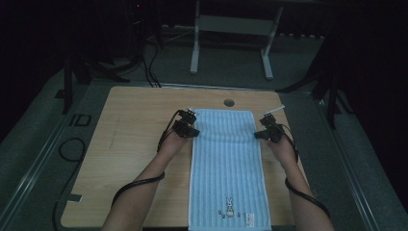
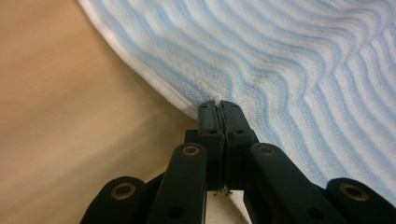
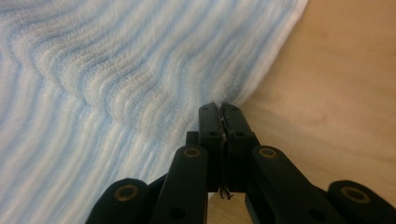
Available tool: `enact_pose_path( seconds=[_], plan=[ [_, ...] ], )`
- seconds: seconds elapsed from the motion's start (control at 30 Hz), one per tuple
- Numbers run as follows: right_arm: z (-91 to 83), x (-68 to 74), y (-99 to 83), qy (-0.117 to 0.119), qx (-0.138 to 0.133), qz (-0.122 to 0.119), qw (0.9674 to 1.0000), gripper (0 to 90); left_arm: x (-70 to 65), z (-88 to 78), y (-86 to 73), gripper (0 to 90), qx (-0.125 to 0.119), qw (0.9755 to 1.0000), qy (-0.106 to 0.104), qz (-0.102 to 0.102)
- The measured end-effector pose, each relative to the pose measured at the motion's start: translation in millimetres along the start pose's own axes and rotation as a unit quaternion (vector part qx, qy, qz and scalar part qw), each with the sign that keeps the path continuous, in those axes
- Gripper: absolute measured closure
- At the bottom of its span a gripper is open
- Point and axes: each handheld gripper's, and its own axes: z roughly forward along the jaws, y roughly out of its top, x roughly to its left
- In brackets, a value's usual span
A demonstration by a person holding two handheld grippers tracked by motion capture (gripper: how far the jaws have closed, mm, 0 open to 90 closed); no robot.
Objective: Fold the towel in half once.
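A soft, light blue-and-white striped terry towel (image 1: 226, 163) was laid lengthwise on the pale wooden table (image 1: 134, 144). Its long edges were pinched near the far end by the left gripper (image 1: 191, 131) and right gripper (image 1: 260, 134), jaws fully closed. Limp cloth was judged likely to sag; its near hem was cut off

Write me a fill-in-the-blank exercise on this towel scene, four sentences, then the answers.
1. The left gripper is shut on the towel's ____ edge.
2. The right gripper is ____ on the towel's other long edge.
3. The towel's stripes are white and ____.
4. The small picture on the towel's near end shows a ____.

Answers: left; shut; blue; rabbit
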Motion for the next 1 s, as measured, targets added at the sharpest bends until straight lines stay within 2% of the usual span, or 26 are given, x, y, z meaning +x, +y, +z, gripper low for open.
enact_pose_path(
  seconds=[0.07,0.1,0.17,0.2,0.33,0.43,0.5,0.6,0.73,0.83,0.9,0.93,1.0],
  plan=[
    [-8.6,3.0,7.1,0.002,-0.010,-0.006,0.9999,88.2,2.7,-11.5,4.8,88.1,-0.010,0.9999,0.008,-0.003],
    [-12.2,4.3,9.6,0.003,-0.014,-0.007,0.9999,88.2,3.6,-19.0,7.0,88.1,-0.015,0.9999,0.002,-0.001],
    [-22.9,7.6,15.0,0.003,-0.027,-0.013,0.9995,88.2,2.7,-31.1,8.0,88.1,-0.026,0.9996,0.008,0.000],
    [-28.4,9.1,16.8,0.009,-0.035,-0.015,0.9992,88.2,2.0,-38.4,7.6,88.0,-0.030,0.9995,0.005,0.002],
    [-51.5,19.7,12.3,0.023,-0.066,-0.028,0.9971,88.1,-7.9,-67.1,-4.3,88.0,-0.044,0.9987,0.006,0.025],
    [-62.5,31.0,-5.3,0.033,-0.083,-0.040,0.9952,88.1,-15.3,-80.8,-23.5,87.9,-0.050,0.9980,-0.014,0.038],
    [-64.0,37.1,-21.4,0.046,-0.084,-0.042,0.9945,88.1,-20.0,-82.8,-38.4,87.9,-0.043,0.9978,-0.031,0.039],
    [-64.1,46.2,-46.1,0.058,-0.080,-0.052,0.9938,88.1,-29.8,-82.1,-59.9,87.8,-0.029,0.9974,-0.044,0.050],
    [-65.0,58.5,-71.5,0.057,-0.069,-0.070,0.9935,87.9,-44.5,-79.6,-85.6,87.7,-0.011,0.9968,-0.047,0.064],
    [-64.3,66.9,-86.9,0.057,-0.060,-0.080,0.9933,87.8,-52.0,-78.0,-103.0,87.6,-0.011,0.9965,-0.057,0.060],
    [-63.0,68.5,-91.7,0.058,-0.059,-0.079,0.9934,87.7,-53.5,-76.6,-107.9,87.6,-0.010,0.9966,-0.058,0.058],
    [-61.2,70.4,-96.5,0.061,-0.055,-0.079,0.9935,87.4,-55.7,-71.5,-116.3,87.6,-0.001,0.9966,-0.061,0.056],
    [-53.7,74.2,-111.3,0.068,-0.043,-0.076,0.9939,87.4,-58.0,-65.3,-122.5,87.5,0.014,0.9959,-0.065,0.062]
  ],
)
